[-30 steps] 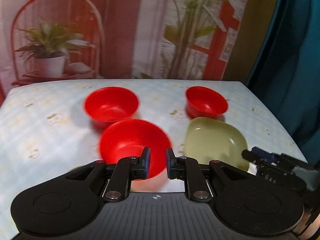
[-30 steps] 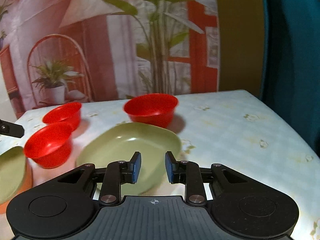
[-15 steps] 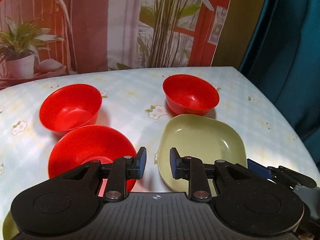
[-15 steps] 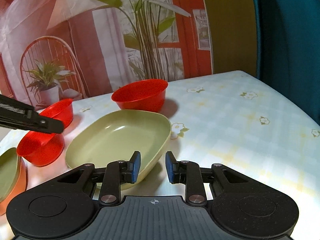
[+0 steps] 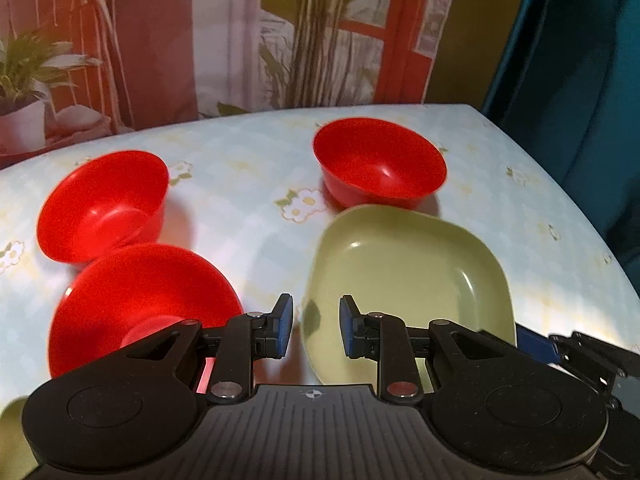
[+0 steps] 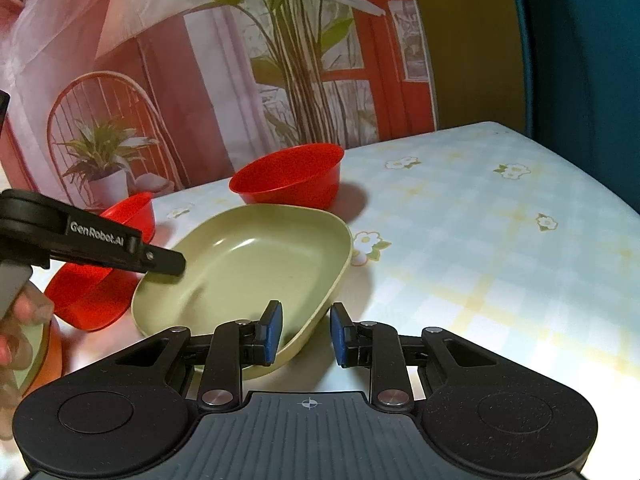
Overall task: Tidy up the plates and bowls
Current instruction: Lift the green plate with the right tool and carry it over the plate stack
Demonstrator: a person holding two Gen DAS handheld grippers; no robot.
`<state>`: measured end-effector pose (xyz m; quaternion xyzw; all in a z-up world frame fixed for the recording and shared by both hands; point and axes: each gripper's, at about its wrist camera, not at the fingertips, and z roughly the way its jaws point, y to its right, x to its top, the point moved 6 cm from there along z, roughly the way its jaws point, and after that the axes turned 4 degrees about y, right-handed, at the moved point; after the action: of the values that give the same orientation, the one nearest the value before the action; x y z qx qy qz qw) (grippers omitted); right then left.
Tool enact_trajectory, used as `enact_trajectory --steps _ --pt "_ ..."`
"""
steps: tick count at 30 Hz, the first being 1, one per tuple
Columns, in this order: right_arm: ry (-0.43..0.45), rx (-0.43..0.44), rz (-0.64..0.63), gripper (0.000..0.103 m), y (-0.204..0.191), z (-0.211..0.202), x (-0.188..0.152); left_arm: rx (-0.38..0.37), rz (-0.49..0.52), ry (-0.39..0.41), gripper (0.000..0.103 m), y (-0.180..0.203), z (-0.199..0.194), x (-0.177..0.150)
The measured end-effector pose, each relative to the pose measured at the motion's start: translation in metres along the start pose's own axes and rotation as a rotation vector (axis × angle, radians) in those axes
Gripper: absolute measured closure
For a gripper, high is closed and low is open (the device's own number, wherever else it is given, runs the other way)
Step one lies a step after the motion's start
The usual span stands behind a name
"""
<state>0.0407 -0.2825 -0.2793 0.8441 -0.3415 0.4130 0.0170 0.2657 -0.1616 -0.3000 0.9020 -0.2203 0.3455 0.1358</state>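
A green square plate (image 5: 408, 280) lies on the table; it also shows in the right wrist view (image 6: 248, 268). Three red bowls stand around it: a near left one (image 5: 140, 300), a far left one (image 5: 104, 204) and a far one (image 5: 380, 164). My left gripper (image 5: 316, 326) is open and empty, over the plate's near left rim. My right gripper (image 6: 306, 332) is open and empty, with the plate's near right rim between its fingers. The left gripper's finger (image 6: 120, 248) reaches over the plate's left side in the right wrist view.
A second green plate (image 6: 34, 344) on an orange dish (image 6: 56, 352) lies at the left edge. The table (image 6: 500, 240) has a pale flowered cloth. A printed backdrop stands behind and a blue curtain (image 5: 580, 80) hangs at the right.
Both grippers have moved forward and down toward the green plate. The left gripper swung right from over the near red bowl. Both jaws have opened a little wider.
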Motion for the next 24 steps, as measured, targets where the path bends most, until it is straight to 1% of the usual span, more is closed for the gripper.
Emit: enact_trajectory --steps 2,6,7,10,11,14,19,24 --pt "-0.001 0.003 0.002 0.079 0.0 0.0 0.0 0.0 0.008 -0.018 0.077 0.001 0.002 -0.003" --pt "-0.005 0.01 0.017 0.082 0.003 0.0 0.0 -0.016 0.014 -0.027 0.078 0.004 0.002 -0.006" --pt "-0.007 0.01 0.018 0.082 0.003 0.0 0.0 -0.016 0.018 -0.023 0.079 0.005 0.002 -0.006" --pt "-0.013 0.008 0.024 0.083 0.003 0.001 0.0 0.011 0.059 -0.014 0.088 0.008 -0.003 -0.007" --pt "-0.013 0.007 0.027 0.084 0.004 0.001 0.0 0.014 0.062 -0.016 0.088 0.008 -0.004 -0.007" --pt "-0.013 0.006 0.041 0.086 0.007 0.001 0.0 0.001 0.05 -0.022 0.088 0.008 -0.01 -0.009" --pt "-0.009 0.005 0.056 0.089 0.009 -0.001 0.001 -0.003 0.071 -0.003 0.088 0.011 -0.027 -0.009" --pt "-0.001 0.015 0.07 0.091 0.008 -0.008 0.005 -0.052 0.037 0.019 0.088 0.003 -0.049 -0.011"
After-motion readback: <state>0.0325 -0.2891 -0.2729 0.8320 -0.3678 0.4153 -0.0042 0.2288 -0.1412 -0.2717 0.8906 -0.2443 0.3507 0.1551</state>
